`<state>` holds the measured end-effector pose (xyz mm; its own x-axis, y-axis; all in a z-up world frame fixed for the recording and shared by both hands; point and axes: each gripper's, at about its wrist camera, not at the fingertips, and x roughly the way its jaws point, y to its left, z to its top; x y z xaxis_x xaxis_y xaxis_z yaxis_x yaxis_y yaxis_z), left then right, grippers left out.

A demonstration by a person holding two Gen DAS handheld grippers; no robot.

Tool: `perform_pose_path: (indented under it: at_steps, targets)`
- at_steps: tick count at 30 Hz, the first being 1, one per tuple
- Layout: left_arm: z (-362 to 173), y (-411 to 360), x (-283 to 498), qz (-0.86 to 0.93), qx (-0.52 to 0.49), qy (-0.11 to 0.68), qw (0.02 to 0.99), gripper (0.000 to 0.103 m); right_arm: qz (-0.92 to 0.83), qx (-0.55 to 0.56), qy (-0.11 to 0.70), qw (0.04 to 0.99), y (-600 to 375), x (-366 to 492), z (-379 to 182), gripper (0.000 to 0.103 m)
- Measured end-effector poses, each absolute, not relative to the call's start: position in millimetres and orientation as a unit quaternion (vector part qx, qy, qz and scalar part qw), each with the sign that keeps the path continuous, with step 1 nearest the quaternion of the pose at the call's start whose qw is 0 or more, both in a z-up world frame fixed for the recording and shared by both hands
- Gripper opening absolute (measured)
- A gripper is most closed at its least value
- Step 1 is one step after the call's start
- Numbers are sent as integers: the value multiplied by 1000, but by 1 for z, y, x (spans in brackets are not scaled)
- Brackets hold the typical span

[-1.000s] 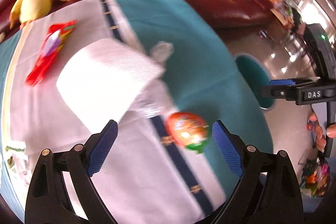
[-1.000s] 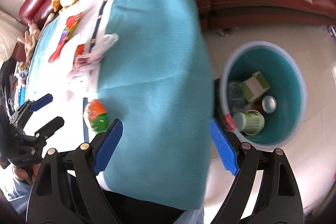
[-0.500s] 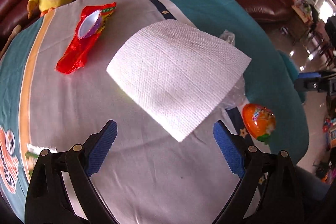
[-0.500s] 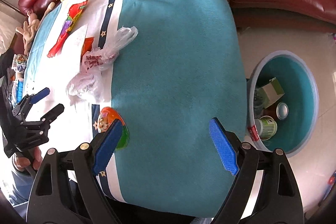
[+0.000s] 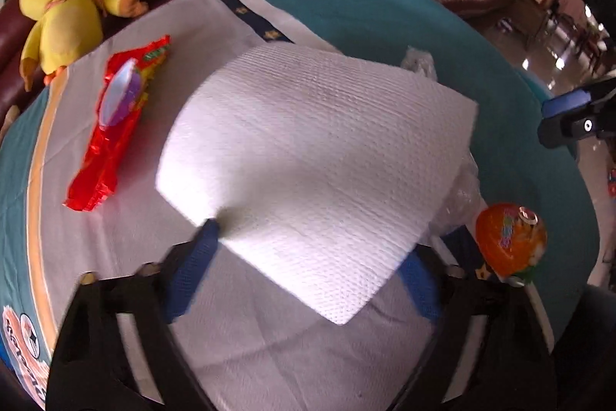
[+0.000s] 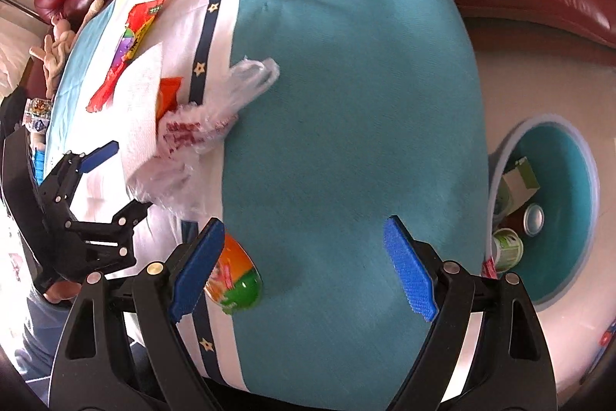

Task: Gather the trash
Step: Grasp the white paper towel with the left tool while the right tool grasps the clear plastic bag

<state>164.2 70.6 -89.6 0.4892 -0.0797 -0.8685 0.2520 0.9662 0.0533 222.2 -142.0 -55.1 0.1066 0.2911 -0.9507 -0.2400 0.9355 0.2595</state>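
No legible text; print on tablecloth corner, red wrapper, plastic bag too blurred.

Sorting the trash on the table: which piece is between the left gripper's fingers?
The white paper towel. The left gripper is closing around its near edge; the red wrapper, plastic bag and orange egg lie outside.

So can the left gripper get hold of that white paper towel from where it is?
Probably yes: the left gripper already straddles the near edge of the paper towel, its jaws closing around it with nothing between.
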Motion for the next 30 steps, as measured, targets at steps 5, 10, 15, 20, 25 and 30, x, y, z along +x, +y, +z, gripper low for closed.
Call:
perform_pose_path:
  at_steps: [5, 10, 15, 20, 25, 30]
  targets:
    - [-83, 98, 172, -86, 14, 502, 861, 14, 192, 19, 644, 740, -122, 233, -55, 81]
    - [-78, 131, 168, -51, -42, 497, 865, 7, 216, 14, 645, 733, -92, 238, -56, 81]
    - [-70, 145, 147, -52, -52, 494, 866, 7, 238, 16, 647, 724, -66, 240, -56, 80]
    - [-75, 146, 124, -65, -47, 509, 857, 7, 246, 19, 645, 723, -43, 243, -62, 81]
    - [-85, 146, 102, -67, -46, 520, 850, 8, 247, 19, 645, 723, -32, 243, -72, 80]
    - [-81, 145, 94, -68, -56, 522, 848, 53, 251, -7, 637, 729, -27, 234, -77, 47]
